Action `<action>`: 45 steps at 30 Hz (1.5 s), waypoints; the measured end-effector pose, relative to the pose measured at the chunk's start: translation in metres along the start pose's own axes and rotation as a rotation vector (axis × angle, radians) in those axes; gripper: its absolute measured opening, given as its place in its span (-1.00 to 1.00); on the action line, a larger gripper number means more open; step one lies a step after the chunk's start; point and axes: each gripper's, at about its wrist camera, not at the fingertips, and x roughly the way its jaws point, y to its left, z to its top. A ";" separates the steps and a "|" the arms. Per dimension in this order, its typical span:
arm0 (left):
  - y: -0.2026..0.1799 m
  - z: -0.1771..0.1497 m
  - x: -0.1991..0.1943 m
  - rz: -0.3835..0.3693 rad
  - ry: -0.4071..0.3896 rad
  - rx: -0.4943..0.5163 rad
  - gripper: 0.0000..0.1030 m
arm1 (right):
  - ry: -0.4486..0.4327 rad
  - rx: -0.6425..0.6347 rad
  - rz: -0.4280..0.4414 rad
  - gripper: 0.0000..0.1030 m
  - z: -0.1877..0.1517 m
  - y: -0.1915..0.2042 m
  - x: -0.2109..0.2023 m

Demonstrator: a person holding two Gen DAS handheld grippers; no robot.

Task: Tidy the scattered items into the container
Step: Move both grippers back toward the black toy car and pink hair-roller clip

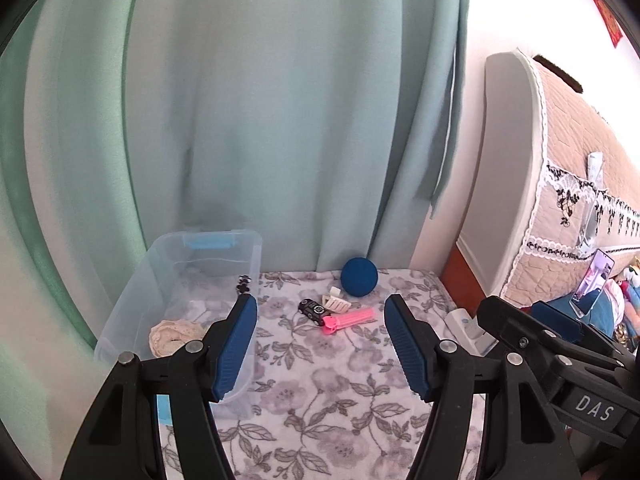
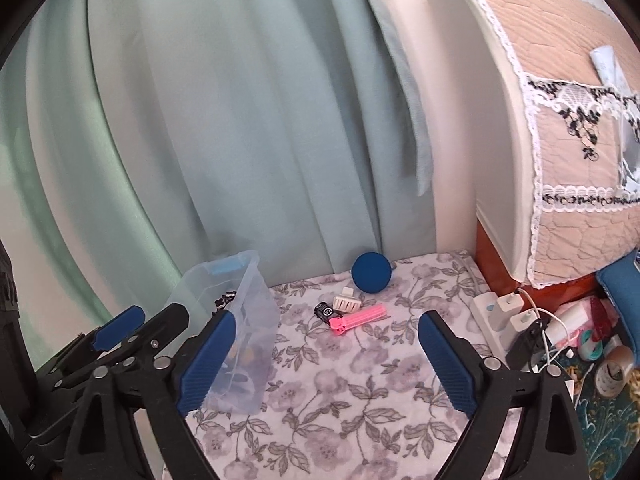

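Note:
A clear plastic bin (image 1: 132, 312) stands at the left of the floral cloth, with a cream lace scrunchie (image 1: 174, 336) inside and a black clip (image 1: 244, 285) at its rim. Beyond my fingers lie a black toy car (image 1: 314, 311), a pink clip (image 1: 348, 319), a cream claw clip (image 1: 335, 300) and a blue ball (image 1: 359, 277). My left gripper (image 1: 322, 299) is open and empty, short of these items. My right gripper (image 2: 329, 316) is open wide and empty, also short of the car (image 2: 326, 312), the pink clip (image 2: 360, 317) and the ball (image 2: 371, 272); the bin (image 2: 256, 304) is at its left.
A pale green curtain (image 1: 280, 120) hangs right behind the cloth. A padded headboard with a quilted cover (image 2: 560, 160) rises at the right. A white power strip with chargers (image 2: 500, 308), cables and tape rolls (image 2: 612, 368) crowd the right edge. The two grippers sit side by side.

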 end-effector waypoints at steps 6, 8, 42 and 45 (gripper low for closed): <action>-0.017 -0.005 0.010 -0.031 0.027 0.009 0.31 | 0.006 0.027 -0.014 0.94 -0.001 -0.023 0.003; -0.021 -0.008 0.016 -0.039 0.045 0.009 0.31 | 0.016 0.033 -0.016 0.95 -0.003 -0.030 0.007; -0.008 -0.063 0.212 -0.050 0.351 -0.132 0.31 | 0.296 0.062 -0.033 0.92 -0.037 -0.090 0.187; -0.004 -0.064 0.229 -0.043 0.357 -0.149 0.31 | 0.307 0.057 -0.029 0.89 -0.036 -0.091 0.203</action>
